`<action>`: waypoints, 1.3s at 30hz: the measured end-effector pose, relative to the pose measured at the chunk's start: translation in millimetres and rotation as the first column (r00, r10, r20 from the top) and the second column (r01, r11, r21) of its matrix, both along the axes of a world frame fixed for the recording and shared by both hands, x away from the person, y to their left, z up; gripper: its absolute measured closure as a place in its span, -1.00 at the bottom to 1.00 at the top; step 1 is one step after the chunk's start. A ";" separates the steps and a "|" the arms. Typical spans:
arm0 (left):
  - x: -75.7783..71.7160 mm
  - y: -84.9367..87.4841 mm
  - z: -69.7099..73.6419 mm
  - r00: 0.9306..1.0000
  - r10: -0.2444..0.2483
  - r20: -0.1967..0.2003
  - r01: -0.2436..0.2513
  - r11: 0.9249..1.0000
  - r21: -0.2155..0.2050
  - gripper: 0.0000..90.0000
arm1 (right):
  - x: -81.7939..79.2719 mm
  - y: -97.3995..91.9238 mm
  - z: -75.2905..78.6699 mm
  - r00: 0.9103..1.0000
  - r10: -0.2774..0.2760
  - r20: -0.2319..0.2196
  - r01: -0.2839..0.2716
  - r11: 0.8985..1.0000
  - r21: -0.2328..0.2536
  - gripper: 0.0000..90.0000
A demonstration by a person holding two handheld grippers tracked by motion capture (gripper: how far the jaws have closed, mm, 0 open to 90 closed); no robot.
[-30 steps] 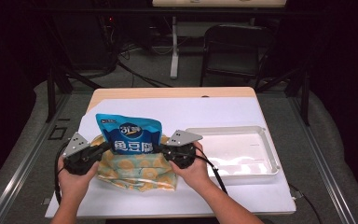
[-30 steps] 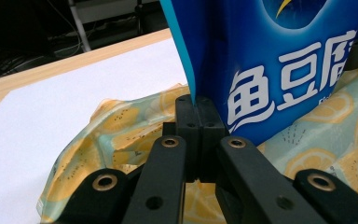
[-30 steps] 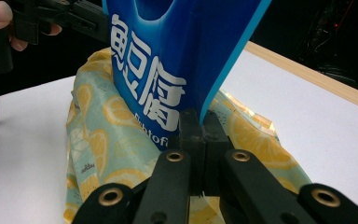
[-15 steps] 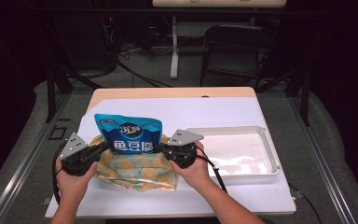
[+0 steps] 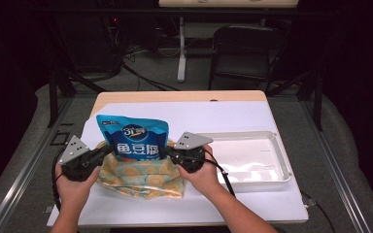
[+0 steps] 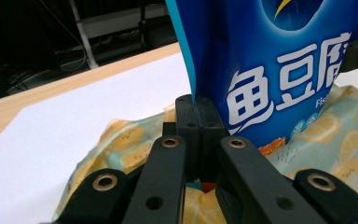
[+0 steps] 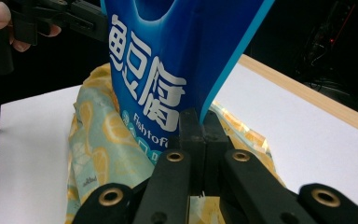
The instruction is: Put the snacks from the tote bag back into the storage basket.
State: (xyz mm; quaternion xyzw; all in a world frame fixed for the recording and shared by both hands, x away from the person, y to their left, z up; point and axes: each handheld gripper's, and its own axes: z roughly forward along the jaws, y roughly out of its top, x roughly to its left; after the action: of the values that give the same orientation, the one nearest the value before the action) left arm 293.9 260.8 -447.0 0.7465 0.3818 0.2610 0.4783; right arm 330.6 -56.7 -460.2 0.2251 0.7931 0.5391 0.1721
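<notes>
Nothing moved: pouch (image 5: 133, 138) (upright) between claws

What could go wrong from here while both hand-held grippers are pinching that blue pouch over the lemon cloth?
1. The left hand-held gripper and right hand-held gripper each clamp only a thin side edge of the blue pouch, so it might slip out.
2. The pouch's bottom sits in the lemon-print cloth; lifting could drag the fabric along.

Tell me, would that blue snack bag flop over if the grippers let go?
Probably. The blue snack bag looks thin and crinkly, held upright at its side edges by the left gripper and right gripper. It likely feels light, and the soft lemon-print cloth beneath gives poor footing.
</notes>
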 end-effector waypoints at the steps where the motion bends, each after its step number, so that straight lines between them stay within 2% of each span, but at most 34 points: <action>1: -0.3 0.3 1.5 1.000 -0.001 0.006 0.001 1.000 0.000 1.00 | -0.1 -0.1 1.8 1.000 0.002 0.000 -0.002 1.000 -0.001 1.00; 8: -0.6 1.0 11.2 1.000 0.007 0.021 -0.007 1.000 -0.015 1.00 | 0.7 0.4 12.2 1.000 0.005 0.000 -0.005 1.000 0.025 1.00; 17: 0.7 1.9 23.4 0.999 0.007 0.031 -0.006 1.000 -0.014 1.00 | 3.0 0.5 25.1 1.000 0.008 0.002 -0.008 0.999 0.042 1.00; 26: -0.3 1.7 42.5 0.998 0.013 0.060 -0.012 1.000 -0.009 1.00 | 1.7 0.9 41.6 1.000 0.008 0.029 -0.009 0.999 0.052 1.00; 39: -2.9 1.1 61.6 0.996 0.012 0.087 -0.012 1.000 0.000 1.00 | 1.3 0.5 60.4 0.999 0.005 0.049 -0.008 0.998 0.067 1.00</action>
State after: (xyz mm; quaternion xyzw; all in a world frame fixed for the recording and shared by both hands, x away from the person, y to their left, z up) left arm 291.0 261.8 -385.4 0.7322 0.3651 0.2964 0.4927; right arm 331.9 -56.2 -399.8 0.2149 0.7710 0.5712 0.1819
